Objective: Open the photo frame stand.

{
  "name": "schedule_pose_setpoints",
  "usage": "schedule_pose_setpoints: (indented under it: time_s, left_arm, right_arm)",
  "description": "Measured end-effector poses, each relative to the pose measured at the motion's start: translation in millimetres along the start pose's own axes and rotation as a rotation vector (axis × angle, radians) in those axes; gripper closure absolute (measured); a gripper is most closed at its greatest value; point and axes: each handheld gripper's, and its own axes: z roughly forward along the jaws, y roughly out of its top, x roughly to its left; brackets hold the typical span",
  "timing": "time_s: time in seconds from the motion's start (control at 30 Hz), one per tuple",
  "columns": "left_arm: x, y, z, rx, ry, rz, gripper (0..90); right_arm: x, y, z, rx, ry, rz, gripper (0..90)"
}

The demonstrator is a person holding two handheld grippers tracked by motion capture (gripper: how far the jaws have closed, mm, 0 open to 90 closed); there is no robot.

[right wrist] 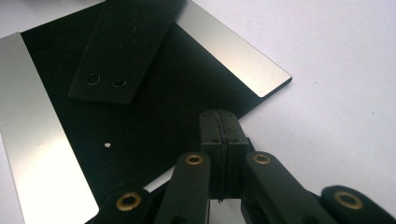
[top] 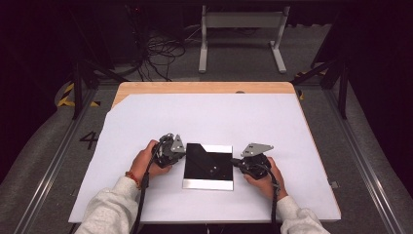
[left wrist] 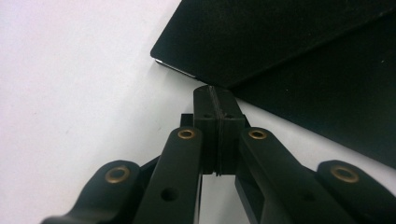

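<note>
A flat black square plate [top: 208, 166] with silver strips along two edges lies on the white sheet [top: 146, 122] in the middle of the table. In the right gripper view the plate [right wrist: 154, 116] carries a black strap with two holes [right wrist: 119, 51] and a tiny white speck [right wrist: 108, 145]. My left gripper [top: 183, 155] rests at the plate's left edge, jaws shut with nothing between them; its tips [left wrist: 215, 100] sit just short of the black plate [left wrist: 280, 42]. My right gripper [top: 235, 162] is at the plate's right edge, also shut and holding nothing, its tips [right wrist: 218, 122] by the plate's edge.
The white sheet covers most of a wooden table [top: 204, 87]. Behind the table stand a white metal frame [top: 241, 34] and a tangle of cables [top: 156, 53] on the floor. Dark stand legs [top: 336, 73] flank the table's far corners.
</note>
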Motion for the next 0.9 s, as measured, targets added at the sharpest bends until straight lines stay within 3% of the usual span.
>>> schedule_pose_setpoints:
  time_s: [0.07,0.2,0.27,0.4,0.77,0.8,0.83,0.9]
  left_arm:
    - [-0.7,1.0,-0.3,0.011,0.001,0.013,89.8]
    - [-8.3,12.6,-3.2,0.126,0.012,0.108,89.8]
    - [-7.3,14.1,-2.8,0.134,0.003,0.106,89.8]
    - [-1.3,11.8,-0.2,0.08,-0.022,0.046,89.0]
    - [1.2,-0.6,3.7,-0.072,0.001,-0.033,82.5]
    - [1.8,-1.1,3.9,-0.09,0.003,-0.044,82.5]
    - [3.0,-1.5,4.2,-0.126,0.01,-0.081,78.2]
    - [3.7,-1.7,4.5,-0.157,0.003,-0.1,77.1]
  right_arm:
    - [-0.4,0.0,0.0,0.0,0.002,0.0,90.0]
    - [-0.1,0.1,0.0,0.001,0.001,-0.001,90.0]
    - [-0.3,0.0,0.0,0.0,0.002,-0.001,90.0]
    - [0.2,-0.1,0.0,-0.001,-0.002,-0.001,90.0]
    - [2.0,-0.4,0.1,-0.002,-0.013,-0.016,90.0]
    - [2.0,-0.4,0.1,-0.002,-0.013,-0.016,90.0]
    - [2.3,-0.5,0.1,-0.002,-0.014,-0.017,90.0]
    - [2.6,-0.4,0.0,-0.001,-0.016,-0.018,90.0]
